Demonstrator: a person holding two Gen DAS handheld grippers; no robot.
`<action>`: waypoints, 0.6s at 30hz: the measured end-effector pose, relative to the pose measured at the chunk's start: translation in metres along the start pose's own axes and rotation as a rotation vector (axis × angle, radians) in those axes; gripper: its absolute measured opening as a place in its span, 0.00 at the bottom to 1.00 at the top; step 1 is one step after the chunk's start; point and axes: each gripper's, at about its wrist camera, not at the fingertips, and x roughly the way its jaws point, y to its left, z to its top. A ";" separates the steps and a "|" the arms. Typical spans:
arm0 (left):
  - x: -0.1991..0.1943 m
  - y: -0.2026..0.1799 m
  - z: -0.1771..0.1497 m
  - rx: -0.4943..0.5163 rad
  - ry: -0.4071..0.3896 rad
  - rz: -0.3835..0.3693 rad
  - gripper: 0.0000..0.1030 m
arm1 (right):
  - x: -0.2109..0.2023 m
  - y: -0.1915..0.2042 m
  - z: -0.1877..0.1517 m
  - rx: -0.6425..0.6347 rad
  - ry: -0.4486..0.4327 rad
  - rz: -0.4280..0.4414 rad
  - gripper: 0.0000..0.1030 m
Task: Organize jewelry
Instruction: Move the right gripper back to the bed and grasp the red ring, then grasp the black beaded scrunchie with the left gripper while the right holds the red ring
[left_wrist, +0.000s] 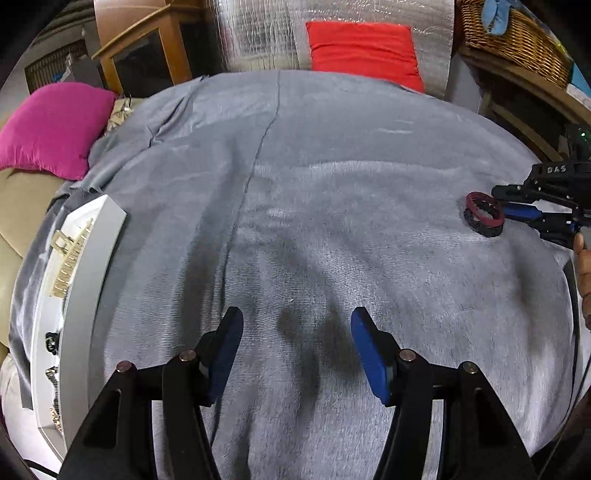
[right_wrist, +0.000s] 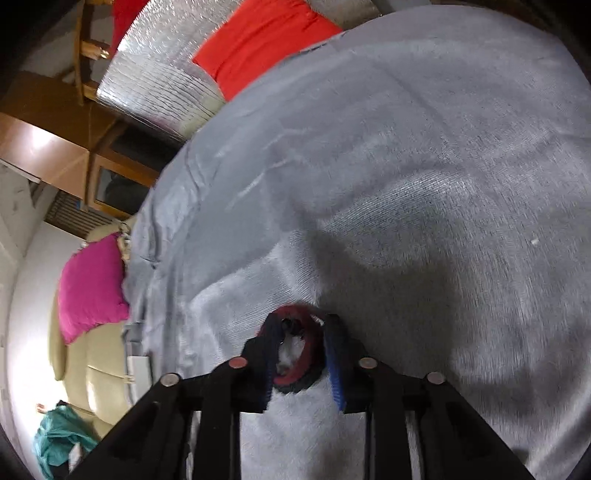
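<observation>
Two stacked bracelets, a dark red one (left_wrist: 484, 209) on a black beaded one (left_wrist: 487, 232), lie on the grey blanket (left_wrist: 295, 184) at the right. My right gripper (left_wrist: 524, 214) reaches them from the right. In the right wrist view its blue-padded fingers (right_wrist: 334, 373) are closed around the red bracelet (right_wrist: 306, 354) and the black one (right_wrist: 295, 387). My left gripper (left_wrist: 297, 347) is open and empty above the blanket in the foreground. A white jewelry tray (left_wrist: 110, 221) at the left holds a gold bracelet (left_wrist: 70, 258) and several small dark pieces (left_wrist: 51, 341).
A magenta cushion (left_wrist: 55, 129) lies at the far left and a red cushion (left_wrist: 364, 51) at the back against a silver foil panel (left_wrist: 258, 33). A wooden cabinet (left_wrist: 147, 48) and a wicker basket (left_wrist: 517, 37) stand behind. The blanket is creased down its middle.
</observation>
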 end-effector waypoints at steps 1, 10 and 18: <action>0.002 -0.001 0.002 0.000 0.003 -0.001 0.60 | 0.002 0.000 0.001 -0.002 0.001 -0.004 0.16; 0.009 -0.047 0.030 0.076 -0.071 -0.113 0.60 | -0.003 -0.017 0.007 0.070 -0.035 0.039 0.08; 0.026 -0.105 0.048 0.188 -0.100 -0.272 0.60 | -0.025 -0.035 0.014 0.118 -0.128 0.016 0.08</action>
